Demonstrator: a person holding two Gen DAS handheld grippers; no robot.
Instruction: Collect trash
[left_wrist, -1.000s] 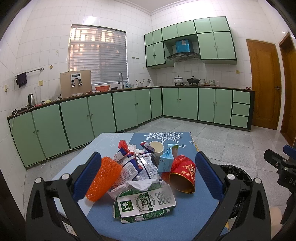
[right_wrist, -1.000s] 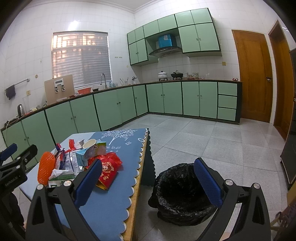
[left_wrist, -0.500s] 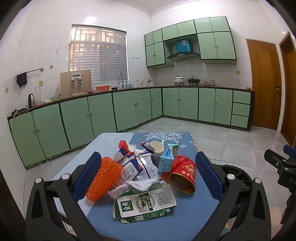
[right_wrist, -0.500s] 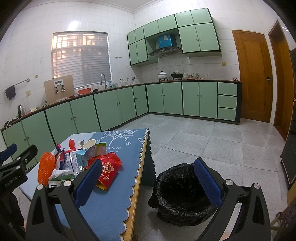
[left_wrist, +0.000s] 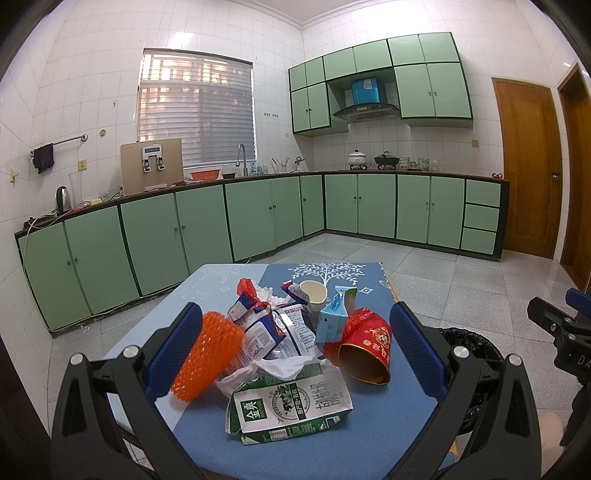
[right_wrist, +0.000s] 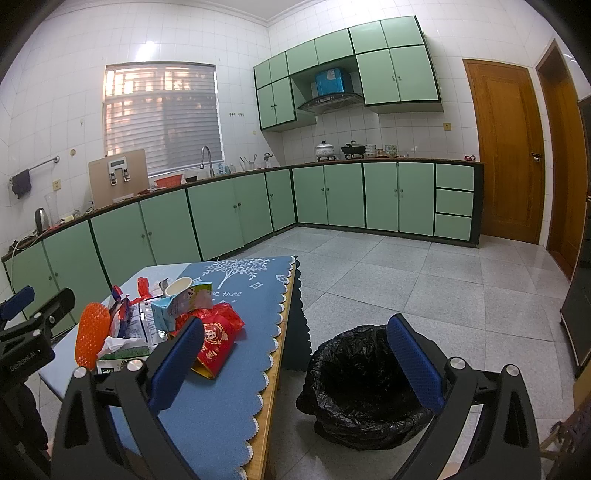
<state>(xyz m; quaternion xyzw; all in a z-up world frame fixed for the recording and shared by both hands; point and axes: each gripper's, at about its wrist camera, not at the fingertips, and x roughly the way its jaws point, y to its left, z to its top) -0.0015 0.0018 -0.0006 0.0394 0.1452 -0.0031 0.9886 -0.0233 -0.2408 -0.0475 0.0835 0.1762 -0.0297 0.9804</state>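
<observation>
Both your left gripper and right gripper stand wide and empty. The trash pile sits at centre frame on the table; the bin is lower centre of the right view. Risk: closing on the flattened milk carton may drag neighbouring wrappers off the edge, or the red cup rolls.

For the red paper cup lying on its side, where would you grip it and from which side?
Grip the red cup across its body just behind the open rim, coming from the near table edge with the left hand-held gripper. It lies tipped, mouth facing the camera, at the pile's right edge, so its right flank is clear; the blue carton crowds its left. Squeeze gently, since the mouth probably crushes easily.
</observation>
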